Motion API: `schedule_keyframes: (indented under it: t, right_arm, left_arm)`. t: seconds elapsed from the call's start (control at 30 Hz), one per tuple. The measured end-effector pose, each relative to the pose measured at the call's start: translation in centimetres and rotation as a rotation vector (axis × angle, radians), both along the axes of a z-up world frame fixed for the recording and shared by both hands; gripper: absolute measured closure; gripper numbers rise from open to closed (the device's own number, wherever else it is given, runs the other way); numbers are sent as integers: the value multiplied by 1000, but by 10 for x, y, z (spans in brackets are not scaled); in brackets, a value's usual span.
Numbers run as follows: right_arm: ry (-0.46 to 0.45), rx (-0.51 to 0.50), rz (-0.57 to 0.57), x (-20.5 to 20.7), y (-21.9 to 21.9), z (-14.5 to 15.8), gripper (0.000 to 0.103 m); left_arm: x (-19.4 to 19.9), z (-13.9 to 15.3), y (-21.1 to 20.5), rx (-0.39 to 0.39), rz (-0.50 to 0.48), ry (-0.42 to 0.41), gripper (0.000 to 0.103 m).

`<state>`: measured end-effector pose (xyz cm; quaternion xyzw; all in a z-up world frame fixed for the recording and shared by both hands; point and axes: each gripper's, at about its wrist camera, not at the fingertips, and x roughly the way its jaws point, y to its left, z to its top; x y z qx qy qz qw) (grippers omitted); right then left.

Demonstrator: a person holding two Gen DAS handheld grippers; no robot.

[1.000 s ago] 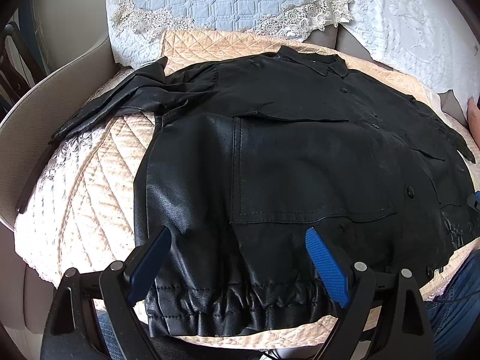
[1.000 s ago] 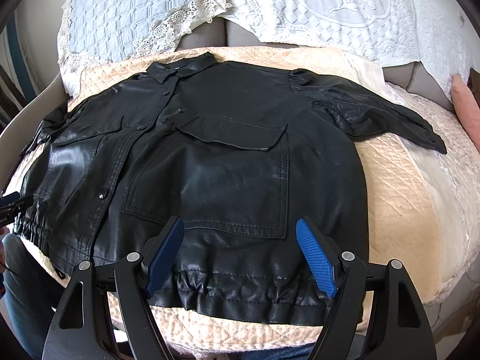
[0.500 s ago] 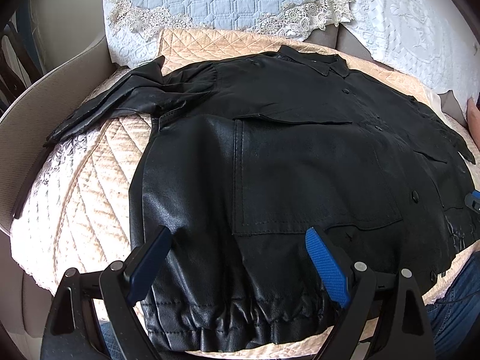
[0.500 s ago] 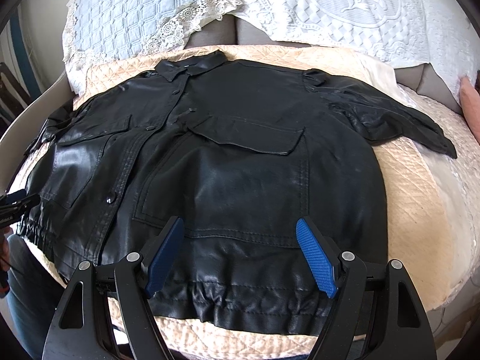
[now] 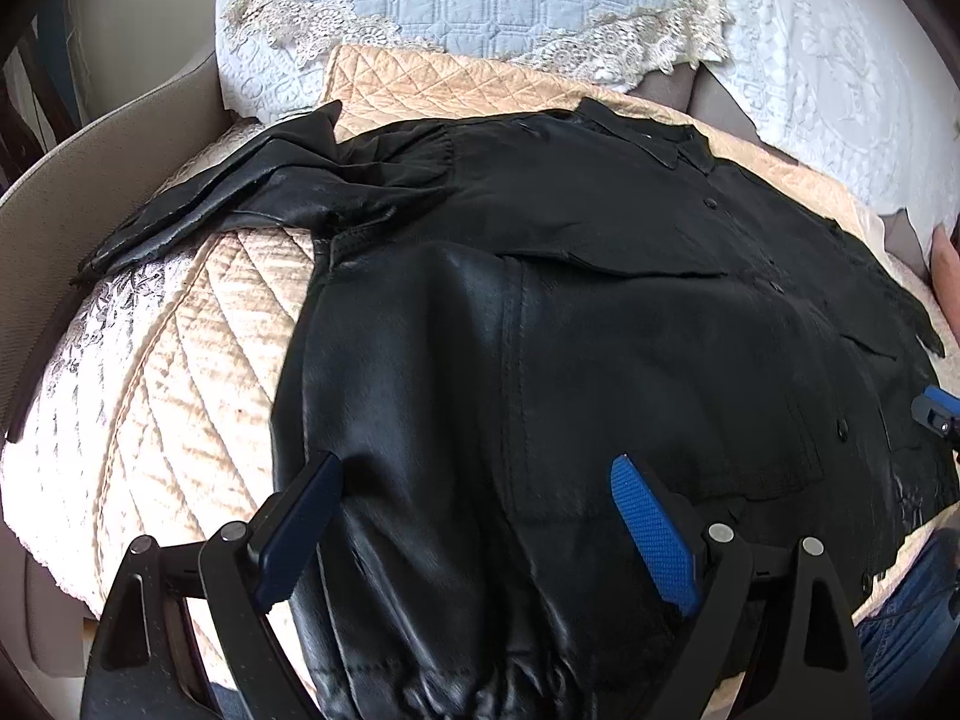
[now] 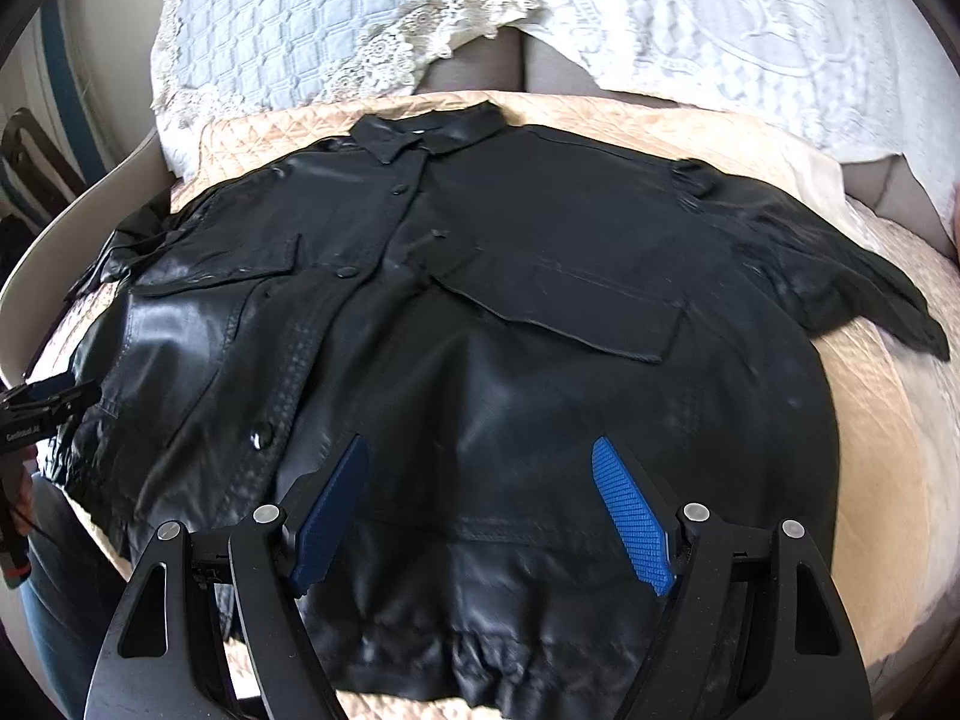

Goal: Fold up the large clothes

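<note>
A black leather-look jacket (image 5: 600,312) (image 6: 540,312) lies flat and front-up on a quilted peach sofa cover, collar at the far side, gathered hem nearest me. Its sleeves spread out to the left (image 5: 204,216) and right (image 6: 840,276). My left gripper (image 5: 474,516) hovers open over the jacket's left hem area, blue pads wide apart and holding nothing. Over the right hem area my right gripper (image 6: 480,504) is likewise open and empty. Each gripper's tip shows at the edge of the other's view (image 5: 936,414) (image 6: 42,402).
The peach quilted cover (image 5: 180,372) lies over a sofa seat with a curved beige armrest (image 5: 54,204) at left. Blue and white lace-edged cushions (image 5: 480,0) (image 6: 750,18) stand along the backrest. A person's jeans-clad legs (image 6: 54,600) are at the near edge.
Both grippers have moved forward and lower over the jacket, so the hem sits nearer and partly below the fingers. The jacket has not moved. Both stay open.
</note>
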<state>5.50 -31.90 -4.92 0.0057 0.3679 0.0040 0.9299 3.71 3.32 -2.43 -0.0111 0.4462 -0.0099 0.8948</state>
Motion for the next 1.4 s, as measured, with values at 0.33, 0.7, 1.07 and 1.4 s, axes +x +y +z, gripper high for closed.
schedule_keyframes:
  t: [0.33, 0.7, 1.07, 1.4]
  right_arm:
    - [-12, -19, 63, 24, 17, 6, 25]
    - [20, -32, 87, 40, 25, 0, 25]
    - [42, -40, 83, 57, 30, -5, 25]
    - [35, -38, 121, 61, 43, -6, 25]
  left_arm:
    - [34, 9, 62, -6, 133, -72, 11]
    - [82, -7, 188, -201, 404, -40, 27]
    - [126, -29, 243, -384, 552, -76, 28]
    - [135, -9, 248, -386, 544, -136, 97]
